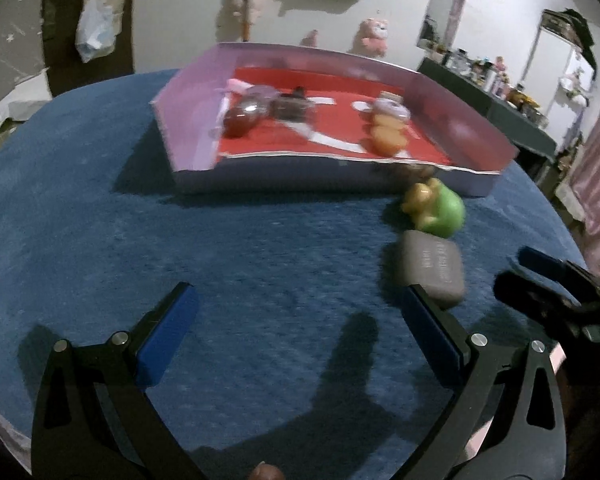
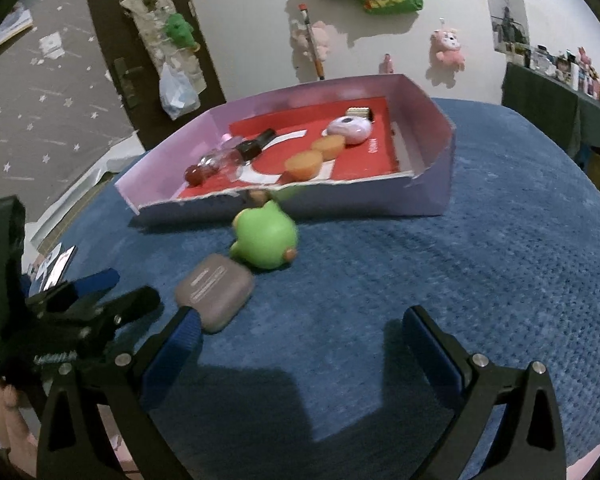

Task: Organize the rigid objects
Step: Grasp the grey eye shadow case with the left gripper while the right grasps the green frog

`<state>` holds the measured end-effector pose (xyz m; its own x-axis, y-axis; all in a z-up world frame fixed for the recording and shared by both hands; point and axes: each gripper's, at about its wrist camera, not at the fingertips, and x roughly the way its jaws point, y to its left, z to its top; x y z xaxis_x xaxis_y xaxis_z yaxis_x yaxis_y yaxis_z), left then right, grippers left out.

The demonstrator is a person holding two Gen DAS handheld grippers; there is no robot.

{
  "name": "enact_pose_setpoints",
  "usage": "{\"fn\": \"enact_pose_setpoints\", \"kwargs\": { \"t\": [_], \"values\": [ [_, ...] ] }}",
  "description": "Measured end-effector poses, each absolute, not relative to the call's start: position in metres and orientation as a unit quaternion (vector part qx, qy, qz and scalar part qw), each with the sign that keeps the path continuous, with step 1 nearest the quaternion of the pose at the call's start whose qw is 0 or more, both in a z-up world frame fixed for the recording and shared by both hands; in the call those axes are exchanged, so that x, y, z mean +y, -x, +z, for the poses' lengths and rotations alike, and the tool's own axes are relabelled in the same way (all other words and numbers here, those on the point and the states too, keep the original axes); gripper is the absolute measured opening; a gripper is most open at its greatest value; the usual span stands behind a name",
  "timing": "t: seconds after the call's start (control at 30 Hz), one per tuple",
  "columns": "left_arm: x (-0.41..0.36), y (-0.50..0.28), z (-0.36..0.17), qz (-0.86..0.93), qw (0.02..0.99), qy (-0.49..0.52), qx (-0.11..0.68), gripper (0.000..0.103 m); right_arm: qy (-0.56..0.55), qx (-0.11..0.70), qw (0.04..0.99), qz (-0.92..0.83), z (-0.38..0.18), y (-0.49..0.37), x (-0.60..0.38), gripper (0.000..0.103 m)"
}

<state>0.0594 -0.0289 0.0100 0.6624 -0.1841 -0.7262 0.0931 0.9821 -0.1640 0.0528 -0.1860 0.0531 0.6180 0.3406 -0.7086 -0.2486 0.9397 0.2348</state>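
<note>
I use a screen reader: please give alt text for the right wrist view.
The open right gripper hovers over a blue cloth, facing a grey case and green toy outside a pink tray of small items. The left gripper is at the left edge.

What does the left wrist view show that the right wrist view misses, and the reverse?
Left wrist only: the open left hand-held gripper over bare blue cloth.

Right wrist only: the open right hand-held gripper, plus a small white-and-gold item at the back of the box.

Both: the shallow lilac cardboard box with a red floor, the green rounded toy in front of it, and the grey rounded-square case nearer the cameras.
</note>
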Motion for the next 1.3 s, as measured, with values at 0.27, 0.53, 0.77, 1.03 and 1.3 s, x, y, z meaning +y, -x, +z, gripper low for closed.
{"fn": "enact_pose_setpoints", "kwargs": {
  "t": [0.27,0.53,0.77,1.03,1.3],
  "values": [
    [-0.068,-0.071,0.01,-0.13,0.899,0.05,0.415,0.103,-0.079,0.395,0.908,0.113,0.061,-0.069,-0.219,0.103],
    [-0.089,-0.079,0.005,-0.098,0.91,-0.004,0.404,0.103,-0.079,0.4,0.908,0.102,0.06,-0.079,-0.223,0.103],
    [-0.056,-0.086,0.004,-0.057,0.912,0.015,0.405,0.103,-0.073,0.403,0.902,0.135,0.062,-0.089,-0.197,0.103],
    [-0.029,-0.082,0.005,-0.041,0.913,0.027,0.404,0.102,-0.084,0.425,0.884,0.178,0.053,-0.107,-0.164,0.082],
    [-0.035,-0.081,0.007,-0.06,0.918,0.018,0.392,0.077,-0.084,0.44,0.874,0.187,0.048,-0.114,-0.152,0.055]
  ]
}}
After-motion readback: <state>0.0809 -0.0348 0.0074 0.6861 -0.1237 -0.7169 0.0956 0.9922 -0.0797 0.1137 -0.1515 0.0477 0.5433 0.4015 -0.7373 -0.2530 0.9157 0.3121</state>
